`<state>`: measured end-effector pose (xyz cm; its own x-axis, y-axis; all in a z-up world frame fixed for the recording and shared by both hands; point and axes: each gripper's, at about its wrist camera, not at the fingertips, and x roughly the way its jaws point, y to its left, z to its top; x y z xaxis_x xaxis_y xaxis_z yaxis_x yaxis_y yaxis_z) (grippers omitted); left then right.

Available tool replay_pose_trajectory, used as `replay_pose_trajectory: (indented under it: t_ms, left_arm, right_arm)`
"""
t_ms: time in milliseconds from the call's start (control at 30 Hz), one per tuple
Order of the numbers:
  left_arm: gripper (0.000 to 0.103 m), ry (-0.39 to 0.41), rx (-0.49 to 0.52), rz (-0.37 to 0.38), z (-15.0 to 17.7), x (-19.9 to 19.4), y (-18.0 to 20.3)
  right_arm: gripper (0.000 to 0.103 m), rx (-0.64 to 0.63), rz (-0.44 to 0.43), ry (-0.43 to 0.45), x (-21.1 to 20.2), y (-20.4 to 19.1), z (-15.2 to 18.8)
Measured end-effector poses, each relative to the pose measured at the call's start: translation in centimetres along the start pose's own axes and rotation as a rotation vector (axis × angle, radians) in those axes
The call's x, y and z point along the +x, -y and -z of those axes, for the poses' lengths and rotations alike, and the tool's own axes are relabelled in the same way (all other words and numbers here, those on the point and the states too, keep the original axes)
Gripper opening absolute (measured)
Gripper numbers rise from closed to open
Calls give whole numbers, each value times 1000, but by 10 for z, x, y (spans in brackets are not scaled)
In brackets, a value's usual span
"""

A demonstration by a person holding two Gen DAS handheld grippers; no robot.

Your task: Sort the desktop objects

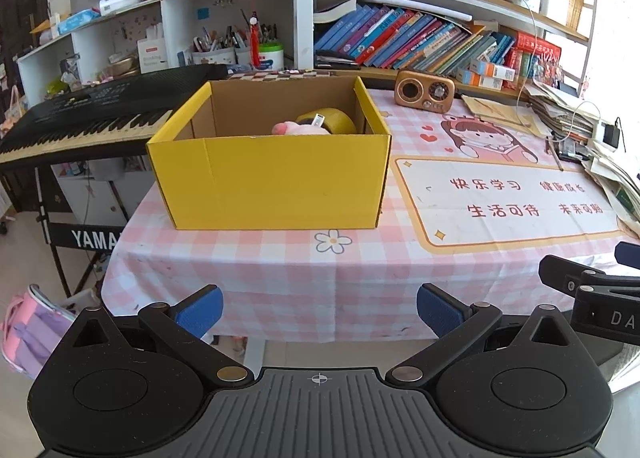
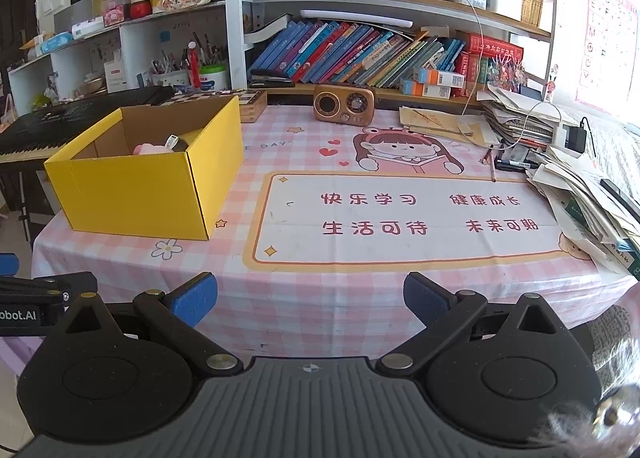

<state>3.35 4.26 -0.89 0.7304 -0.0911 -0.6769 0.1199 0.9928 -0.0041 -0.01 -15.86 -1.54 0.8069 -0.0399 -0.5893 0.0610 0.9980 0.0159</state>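
Observation:
A yellow cardboard box point(image 1: 272, 178) stands open on the pink checked desk cloth point(image 1: 320, 282). It also shows at the left in the right wrist view point(image 2: 136, 194). Inside lie a pink plush toy point(image 1: 298, 127), a yellow tape roll point(image 1: 334, 120) and a small dark item with a white tag point(image 2: 174, 142). My left gripper point(image 1: 319, 312) is open and empty at the desk's near edge, in front of the box. My right gripper point(image 2: 310, 300) is open and empty, near the desk's front edge, right of the box.
A brown retro radio point(image 2: 344, 104) stands at the back by the bookshelf. Stacked papers point(image 2: 580, 186), a charger and cables sit at the right. A pencil point(image 2: 491, 166) lies near them. A black keyboard point(image 1: 84, 114) stands left of the desk. A printed mat point(image 2: 400, 214) covers the middle.

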Motion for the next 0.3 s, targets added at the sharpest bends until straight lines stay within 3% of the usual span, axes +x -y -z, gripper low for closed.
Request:
replay_pose_trajectory:
  t_ms: [300]
  left_arm:
    - [103, 1, -33, 4, -1, 3, -2]
  right_arm:
    - [101, 3, -11, -31, 8, 5, -2]
